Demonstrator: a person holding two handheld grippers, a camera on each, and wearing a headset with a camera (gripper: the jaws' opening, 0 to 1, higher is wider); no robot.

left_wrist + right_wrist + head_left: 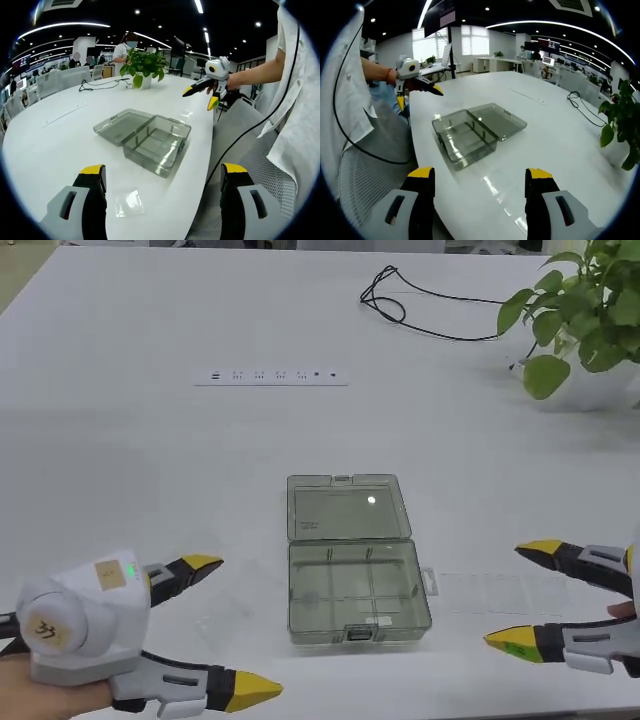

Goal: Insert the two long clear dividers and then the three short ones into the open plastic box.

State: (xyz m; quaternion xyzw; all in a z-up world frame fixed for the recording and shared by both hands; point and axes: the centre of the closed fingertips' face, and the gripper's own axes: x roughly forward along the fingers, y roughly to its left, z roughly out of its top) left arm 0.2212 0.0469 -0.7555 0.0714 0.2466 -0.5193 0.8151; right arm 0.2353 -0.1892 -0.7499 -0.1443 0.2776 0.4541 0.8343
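Note:
The open clear grey plastic box (352, 585) lies near the table's front edge, its lid (347, 507) flat behind it. Faint long clear dividers (490, 590) lie just right of the box, between the fingers of my right gripper (520, 595), which is open and holds nothing. The long dividers (505, 187) also lie ahead of the right gripper (480, 173), before the box (467, 132). A small clear divider piece (127, 202) lies on the table by my open, empty left gripper (162, 170), left of the box (152, 140). In the head view the left gripper (230, 627) is at the lower left.
A white power strip (270, 377) lies mid-table. A black cable (400, 305) and a potted plant (585, 315) sit at the far right. The table's front edge runs close under both grippers. A mesh chair (375, 170) stands beside the table.

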